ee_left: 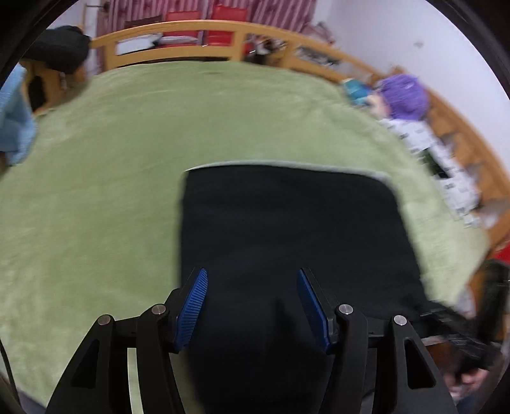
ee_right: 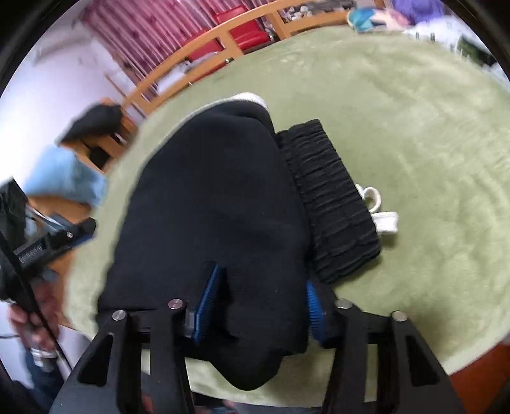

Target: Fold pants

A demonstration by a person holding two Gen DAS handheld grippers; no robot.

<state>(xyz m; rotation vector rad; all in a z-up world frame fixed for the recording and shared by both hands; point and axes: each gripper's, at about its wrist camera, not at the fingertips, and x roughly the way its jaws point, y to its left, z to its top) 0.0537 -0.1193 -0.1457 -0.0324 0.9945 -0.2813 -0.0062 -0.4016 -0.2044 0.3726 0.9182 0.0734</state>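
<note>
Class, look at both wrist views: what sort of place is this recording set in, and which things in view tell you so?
Probably a bedroom at home: the black pants lie on a green blanket spread over what looks like a bed with a curved wooden rail, with striped curtains behind.

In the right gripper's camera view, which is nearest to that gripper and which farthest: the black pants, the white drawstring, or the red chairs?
1. Black pants, between the right gripper fingers.
2. White drawstring, right, beyond the ribbed waistband.
3. Red chairs, behind the wooden rail at the top.
</note>
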